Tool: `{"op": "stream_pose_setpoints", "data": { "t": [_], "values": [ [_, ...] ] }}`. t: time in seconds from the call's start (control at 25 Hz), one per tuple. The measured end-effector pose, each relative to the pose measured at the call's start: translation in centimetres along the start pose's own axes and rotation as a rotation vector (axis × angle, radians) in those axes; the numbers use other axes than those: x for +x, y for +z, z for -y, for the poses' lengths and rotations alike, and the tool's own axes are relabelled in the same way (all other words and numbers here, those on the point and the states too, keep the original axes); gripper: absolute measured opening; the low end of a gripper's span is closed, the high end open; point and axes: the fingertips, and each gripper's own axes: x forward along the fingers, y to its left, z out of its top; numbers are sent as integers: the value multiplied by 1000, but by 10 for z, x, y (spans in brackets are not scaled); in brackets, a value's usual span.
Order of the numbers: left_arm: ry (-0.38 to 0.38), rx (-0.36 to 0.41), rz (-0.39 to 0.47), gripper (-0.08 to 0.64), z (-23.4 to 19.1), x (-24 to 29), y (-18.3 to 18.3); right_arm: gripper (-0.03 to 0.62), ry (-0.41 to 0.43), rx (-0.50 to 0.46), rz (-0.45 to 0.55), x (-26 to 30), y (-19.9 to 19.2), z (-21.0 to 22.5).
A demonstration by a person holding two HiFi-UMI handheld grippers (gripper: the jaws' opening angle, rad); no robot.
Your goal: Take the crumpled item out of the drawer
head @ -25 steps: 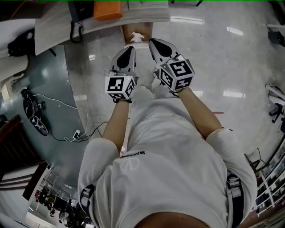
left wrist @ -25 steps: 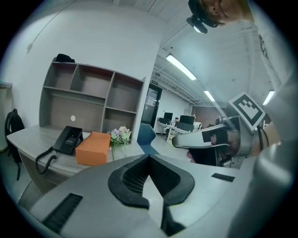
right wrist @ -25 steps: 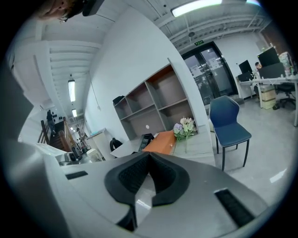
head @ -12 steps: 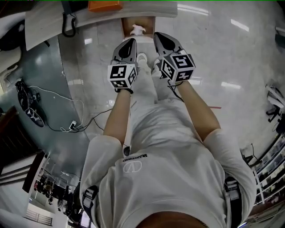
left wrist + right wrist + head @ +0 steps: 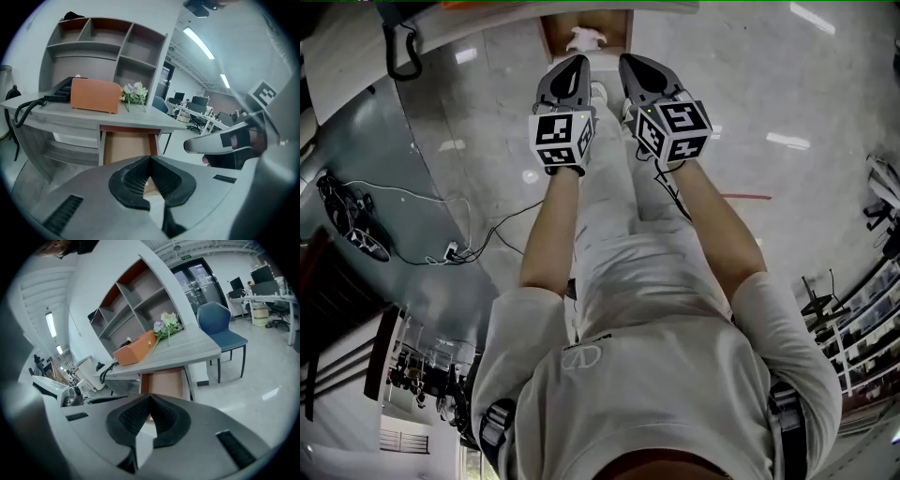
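An open wooden drawer point(image 5: 551, 37) sticks out from under a grey desk at the top of the head view. A white crumpled item point(image 5: 584, 38) lies inside it. My left gripper point(image 5: 573, 67) and right gripper point(image 5: 627, 64) are held side by side in front of the drawer, short of it, both pointing toward it. Both are shut with nothing between the jaws. The left gripper view shows the drawer point(image 5: 127, 146) just beyond the shut left gripper point(image 5: 150, 160); the right gripper view shows the drawer point(image 5: 165, 383) beyond the shut right gripper point(image 5: 149, 397). Neither gripper view shows the crumpled item.
On the desk stand an orange box point(image 5: 95, 95), a black telephone point(image 5: 60, 92) with a coiled cord, and a bunch of flowers point(image 5: 134, 92) before a grey shelf unit point(image 5: 105, 47). A blue chair point(image 5: 218, 327) stands right of the desk. Cables point(image 5: 441, 246) lie on the floor at left.
Both grippers have sunk lower and stayed shut. In the head view the desk and drawer have slid up to the top edge.
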Motion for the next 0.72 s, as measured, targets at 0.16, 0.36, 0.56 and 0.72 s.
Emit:
{"op": "stream_pose_setpoints", "data": {
  "t": [0.16,0.36,0.56,0.72],
  "values": [
    [-10,1,-28,0,-11,15,-24,2,-24,-6,-12,19,-23,6],
    [-15,-10,-50,0,-22,38,-42,2,-19,6,-18,42,-40,12],
    [-19,-22,-81,2,-27,54,-62,2,-17,6,-20,56,-53,13],
    [-20,-37,-102,12,-34,64,-75,2,-8,14,-31,70,-66,13]
  ]
}}
